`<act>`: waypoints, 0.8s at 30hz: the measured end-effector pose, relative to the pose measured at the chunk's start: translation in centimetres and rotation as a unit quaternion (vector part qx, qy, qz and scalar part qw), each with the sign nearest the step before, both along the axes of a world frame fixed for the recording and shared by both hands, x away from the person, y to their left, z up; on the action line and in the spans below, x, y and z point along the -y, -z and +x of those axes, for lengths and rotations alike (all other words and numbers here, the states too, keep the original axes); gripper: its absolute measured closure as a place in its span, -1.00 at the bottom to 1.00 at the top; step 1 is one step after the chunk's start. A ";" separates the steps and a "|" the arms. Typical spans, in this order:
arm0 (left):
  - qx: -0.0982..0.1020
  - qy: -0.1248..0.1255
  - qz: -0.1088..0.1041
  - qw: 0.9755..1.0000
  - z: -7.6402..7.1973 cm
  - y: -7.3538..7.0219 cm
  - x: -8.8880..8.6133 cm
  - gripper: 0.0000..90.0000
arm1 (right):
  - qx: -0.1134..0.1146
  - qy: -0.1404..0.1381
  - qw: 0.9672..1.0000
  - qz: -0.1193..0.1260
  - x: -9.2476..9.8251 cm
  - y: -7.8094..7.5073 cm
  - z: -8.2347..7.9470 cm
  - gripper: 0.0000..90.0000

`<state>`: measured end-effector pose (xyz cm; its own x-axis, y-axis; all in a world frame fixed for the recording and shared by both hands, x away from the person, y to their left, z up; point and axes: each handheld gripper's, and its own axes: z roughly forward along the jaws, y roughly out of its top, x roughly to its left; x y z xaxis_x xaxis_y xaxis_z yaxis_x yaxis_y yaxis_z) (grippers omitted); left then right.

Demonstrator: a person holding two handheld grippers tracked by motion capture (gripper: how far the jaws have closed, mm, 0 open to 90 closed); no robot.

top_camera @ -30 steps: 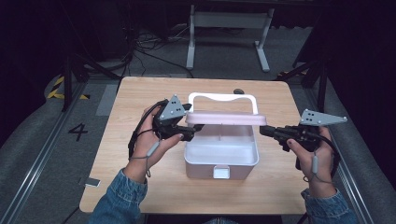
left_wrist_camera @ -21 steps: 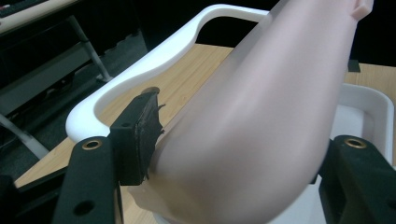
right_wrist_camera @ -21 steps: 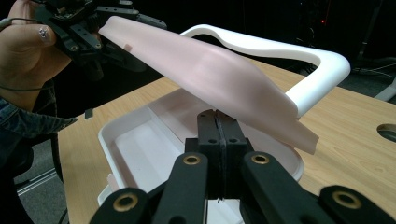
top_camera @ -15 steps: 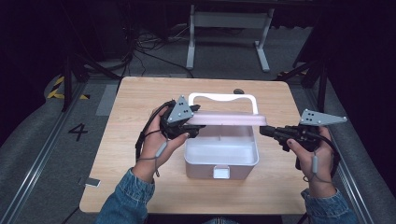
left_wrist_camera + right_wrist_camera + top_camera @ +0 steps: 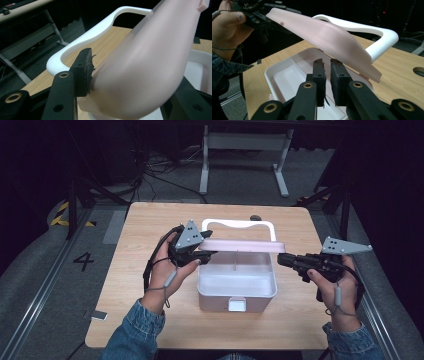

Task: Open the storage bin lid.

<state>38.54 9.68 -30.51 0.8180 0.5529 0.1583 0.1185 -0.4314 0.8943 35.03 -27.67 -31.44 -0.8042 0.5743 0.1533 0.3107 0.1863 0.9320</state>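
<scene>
A white storage box (image 5: 215, 299) stands in the middle of the wooden table (image 5: 150, 320). Its pink lid (image 5: 245, 245) is hinged up, with the white carry handle (image 5: 237, 223) behind it. My left gripper (image 5: 206, 249) is shut on the lid's left edge and holds it raised. In the left gripper view, one jaw presses on the lid (image 5: 150, 62) from above and the other sits under it. My right gripper (image 5: 281, 260) hovers at the box's right rim, shut and holding nothing. In the right gripper view its jaws (image 5: 327, 67) point under the lid (image 5: 324, 32) over the box's bare inside (image 5: 284, 75).
A white latch (image 5: 237, 305) sits on the box's front wall. A round cable hole (image 5: 256, 217) lies in the table behind the handle. A grey desk frame (image 5: 245, 150) stands on the floor beyond the table. Bare wood lies left and right of the box.
My left hand has shifted slightly to the right and forward with the lid still in its grip. The right gripper has stayed in place.
</scene>
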 end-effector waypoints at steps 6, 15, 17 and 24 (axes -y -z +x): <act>-0.005 -0.010 -0.017 1.000 0.3 -0.4 -0.5 0.25 | 0.004 0.003 1.000 0.000 0.1 0.0 -0.1 0.80; -0.006 -0.020 -0.032 0.999 1.1 -1.1 -0.8 0.38 | 0.005 0.008 1.000 0.000 0.5 -0.1 -0.1 0.78; -0.010 -0.025 -0.035 0.999 1.4 -1.3 -0.9 0.41 | 0.006 0.010 1.000 0.000 0.6 -0.1 0.0 0.78; -0.009 -0.035 -0.033 0.999 2.4 -1.7 -0.8 0.48 | 0.004 0.015 1.000 0.001 1.0 0.0 0.1 0.78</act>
